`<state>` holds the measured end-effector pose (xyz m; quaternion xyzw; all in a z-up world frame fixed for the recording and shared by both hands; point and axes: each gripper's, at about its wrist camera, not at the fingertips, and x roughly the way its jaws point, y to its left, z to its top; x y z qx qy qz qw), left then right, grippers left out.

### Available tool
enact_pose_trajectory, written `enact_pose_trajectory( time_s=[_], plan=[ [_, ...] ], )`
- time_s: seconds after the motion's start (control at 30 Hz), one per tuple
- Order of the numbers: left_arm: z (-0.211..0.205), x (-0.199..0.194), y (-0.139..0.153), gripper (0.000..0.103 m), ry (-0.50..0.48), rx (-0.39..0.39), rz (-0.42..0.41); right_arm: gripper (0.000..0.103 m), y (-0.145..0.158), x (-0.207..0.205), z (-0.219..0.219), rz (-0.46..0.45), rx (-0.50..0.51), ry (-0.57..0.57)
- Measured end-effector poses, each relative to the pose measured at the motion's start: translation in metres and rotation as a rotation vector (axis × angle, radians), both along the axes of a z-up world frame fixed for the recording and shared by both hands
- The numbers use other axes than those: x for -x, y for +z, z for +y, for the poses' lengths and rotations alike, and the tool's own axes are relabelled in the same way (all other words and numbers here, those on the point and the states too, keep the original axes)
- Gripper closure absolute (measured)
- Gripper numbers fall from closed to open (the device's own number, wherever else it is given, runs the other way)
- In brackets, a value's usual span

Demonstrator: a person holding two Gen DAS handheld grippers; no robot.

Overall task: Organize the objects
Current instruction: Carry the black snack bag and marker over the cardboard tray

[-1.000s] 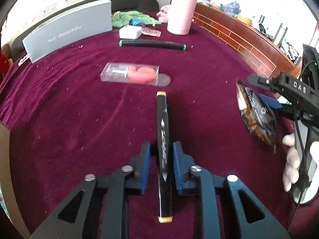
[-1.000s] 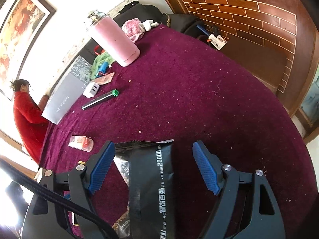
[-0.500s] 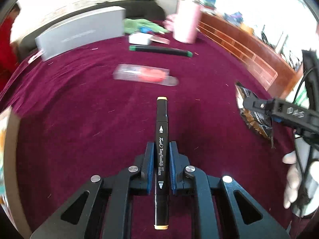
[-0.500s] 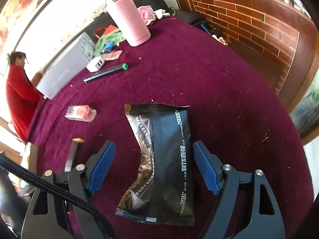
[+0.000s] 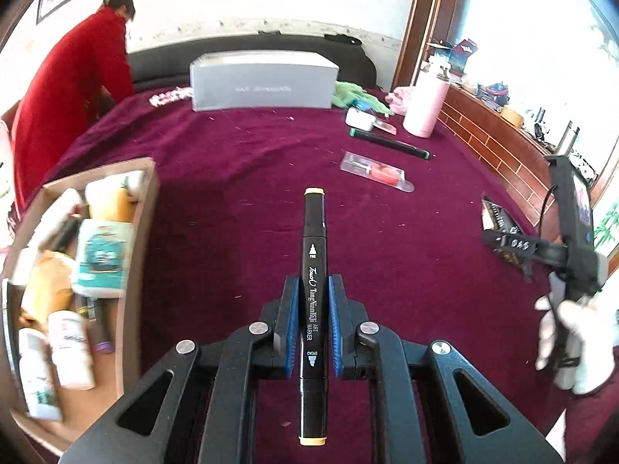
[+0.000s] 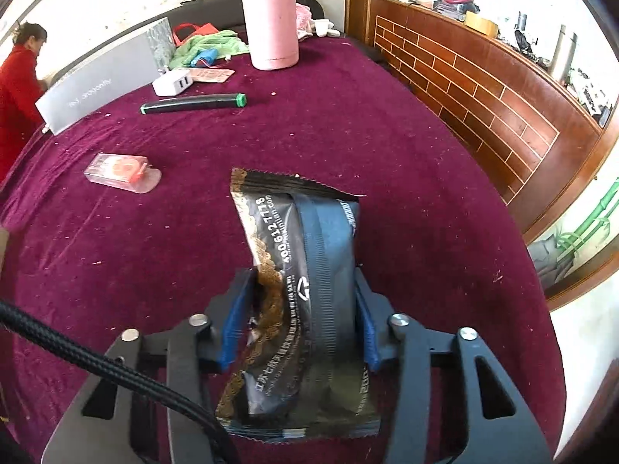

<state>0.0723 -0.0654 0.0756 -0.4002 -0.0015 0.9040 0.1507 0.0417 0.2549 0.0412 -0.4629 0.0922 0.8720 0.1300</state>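
Left gripper (image 5: 312, 324): blue pads closed on a black art marker (image 5: 312, 270), low centre of the left wrist view; marker lies along the fingers, one cream cap pointing up-frame, the other toward the camera.

Right gripper (image 6: 297, 321): blue pads pressed against both sides of a black snack packet (image 6: 305, 270), lower centre of the right wrist view; packet bulges between them, serrated top edge up-frame. Whether it is off the cloth, cannot tell.

Right gripper, seen from the left wrist view (image 5: 510, 243): far right of frame, gripped by a white-gloved hand (image 5: 572, 332), the packet only partly visible behind it.

Table (image 6: 348, 123): dark maroon cloth, flecked with pale crumbs.

Cardboard box (image 5: 139, 232): left edge of the left wrist view, blurred; packed with small bottles and packets, contents not readable.

Clear case with red item (image 6: 118, 172): flat on the cloth, left of the packet, well apart from it.

Black marker with green caps (image 6: 193, 103): lying flat, upper left of the right wrist view, near a white charger block (image 6: 173, 82).

Pink flask (image 6: 272, 19): upright, top centre of the right wrist view.

Grey box (image 5: 263, 81): standing on its long edge, upper centre of the left wrist view; green cloth (image 5: 354, 94) just to its right.

Person in red (image 5: 73, 96): upper left of the left wrist view, at the table's far edge, bent away.

Wooden counter (image 6: 483, 89): brick-patterned panel, right side of frame, cluttered on top.
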Motion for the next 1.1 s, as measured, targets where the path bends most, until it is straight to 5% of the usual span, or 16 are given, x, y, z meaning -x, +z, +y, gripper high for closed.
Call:
enact_pose_trajectory(
  time_s=[0.27, 0.53, 1.1],
  plan=[
    [-0.030, -0.028, 0.011, 0.091, 0.057, 0.021, 0.079, 0.060, 0.023, -0.014, -0.038, 0.029, 0.071, 0.088],
    [-0.063, -0.050, 0.021, 0.091, 0.136, 0.051, 0.149, 0.060, 0.058, -0.028, -0.120, 0.088, 0.098, 0.270],
    [-0.142, -0.047, 0.012, 0.091, 0.295, 0.047, 0.129, 0.060, 0.075, -0.028, -0.275, 0.075, 0.142, 0.593]
  ],
)
